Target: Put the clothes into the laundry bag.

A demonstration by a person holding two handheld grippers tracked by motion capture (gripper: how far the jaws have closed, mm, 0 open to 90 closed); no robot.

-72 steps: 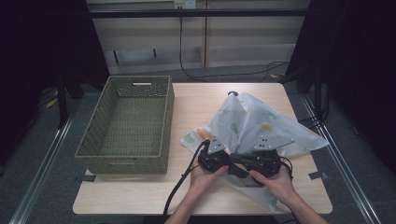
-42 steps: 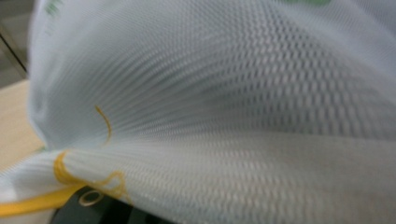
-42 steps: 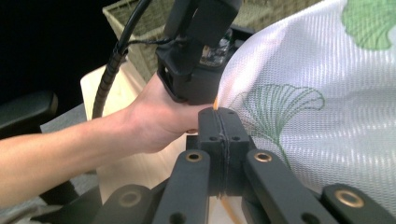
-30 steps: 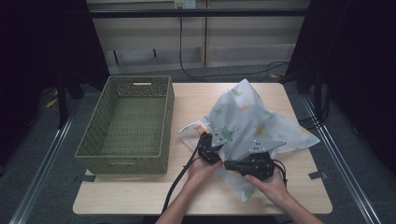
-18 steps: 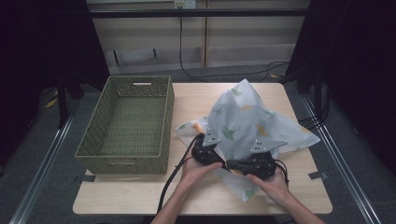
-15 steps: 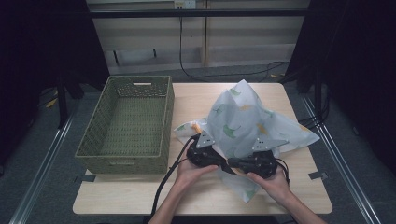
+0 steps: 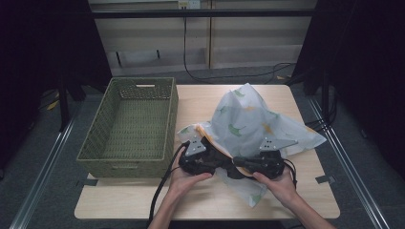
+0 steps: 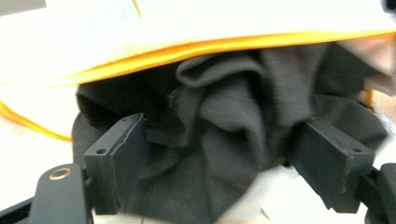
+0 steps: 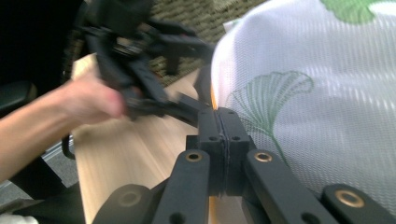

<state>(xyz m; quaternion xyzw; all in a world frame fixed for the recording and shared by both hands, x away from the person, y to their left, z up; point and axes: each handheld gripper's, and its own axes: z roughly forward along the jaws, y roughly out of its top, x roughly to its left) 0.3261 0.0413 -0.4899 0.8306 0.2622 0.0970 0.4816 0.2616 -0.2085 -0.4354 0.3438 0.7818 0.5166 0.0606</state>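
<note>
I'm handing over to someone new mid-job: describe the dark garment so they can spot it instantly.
Start at the wooden table and find the white mesh bag with green leaf prints right of the green woven basket. At the bag's yellow-trimmed opening sits the dark grey crumpled garment, the only dark cloth there.

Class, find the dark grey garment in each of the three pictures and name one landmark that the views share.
High view: dark grey garment at the near middle of the table, at the mesh laundry bag's mouth.
Left gripper view: centre, between the open jaws, under the bag's yellow edge.
Right gripper view: I cannot make it out.
Shared landmark: the white leaf-printed bag.
</note>
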